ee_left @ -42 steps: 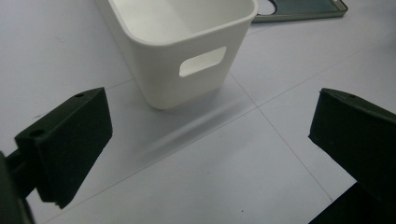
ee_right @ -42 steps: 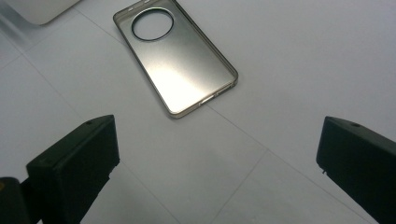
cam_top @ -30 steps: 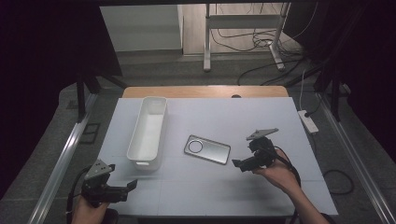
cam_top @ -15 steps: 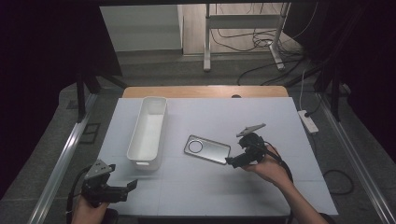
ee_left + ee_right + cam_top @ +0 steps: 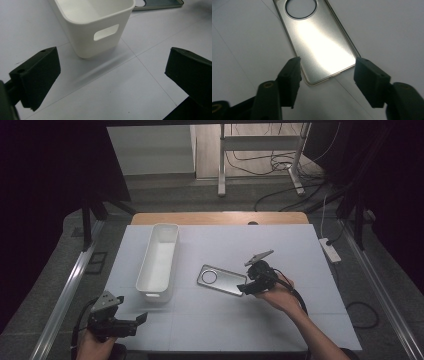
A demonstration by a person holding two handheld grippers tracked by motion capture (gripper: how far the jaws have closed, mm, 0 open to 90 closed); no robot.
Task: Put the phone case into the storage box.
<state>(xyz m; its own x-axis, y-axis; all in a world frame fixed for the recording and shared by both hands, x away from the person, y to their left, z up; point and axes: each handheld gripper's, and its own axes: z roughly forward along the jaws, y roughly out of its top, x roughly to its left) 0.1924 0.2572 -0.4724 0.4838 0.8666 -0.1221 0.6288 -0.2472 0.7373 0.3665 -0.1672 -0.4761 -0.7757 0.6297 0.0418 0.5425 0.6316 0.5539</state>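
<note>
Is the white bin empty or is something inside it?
Empty, as far as visible: the white bin shows only its bare white inside; the phone case lies beside it.

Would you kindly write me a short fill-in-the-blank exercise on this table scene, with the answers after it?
1. The right gripper is at the near end of a metallic phone ____ that has a round cutout.
2. The white bin lies to the ____ of the phone case in the high view.
3. The end wall of the white bin has an oblong ____ cut into it.
4. The jaws of the left gripper stand ____.

Answers: case; left; handle hole; open
</note>
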